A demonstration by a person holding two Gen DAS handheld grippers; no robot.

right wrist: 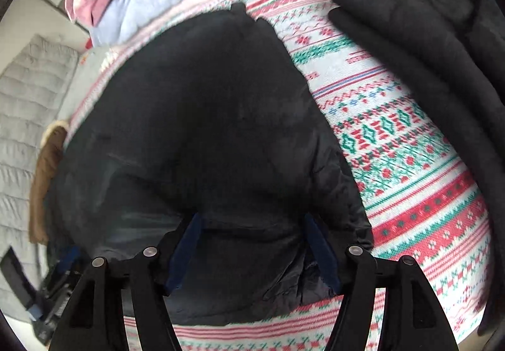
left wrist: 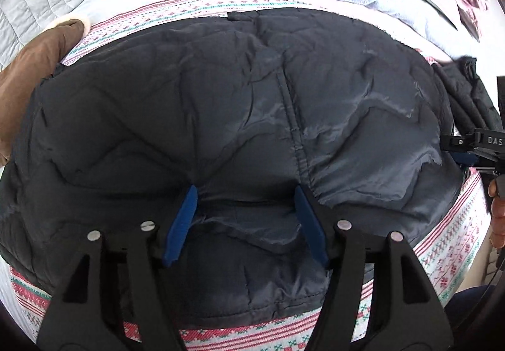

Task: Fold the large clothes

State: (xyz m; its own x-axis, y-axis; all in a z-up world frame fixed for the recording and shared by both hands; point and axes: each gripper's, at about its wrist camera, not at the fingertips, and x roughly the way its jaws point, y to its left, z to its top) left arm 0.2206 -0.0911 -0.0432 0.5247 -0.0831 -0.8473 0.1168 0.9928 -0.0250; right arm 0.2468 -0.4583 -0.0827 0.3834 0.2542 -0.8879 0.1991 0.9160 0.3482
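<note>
I've got the dark quilted jacket [left wrist: 240,104] lying flat on the patterned blanket [left wrist: 448,243], filling most of my left view. My left gripper [left wrist: 246,212] sits spread wide over its near edge, blue fingers [left wrist: 181,224] pressing into the fabric, nothing pinched. My right gripper [right wrist: 252,243] is likewise released over the jacket's right side. Another dark garment [right wrist: 426,44] lies apart on the right.
</note>
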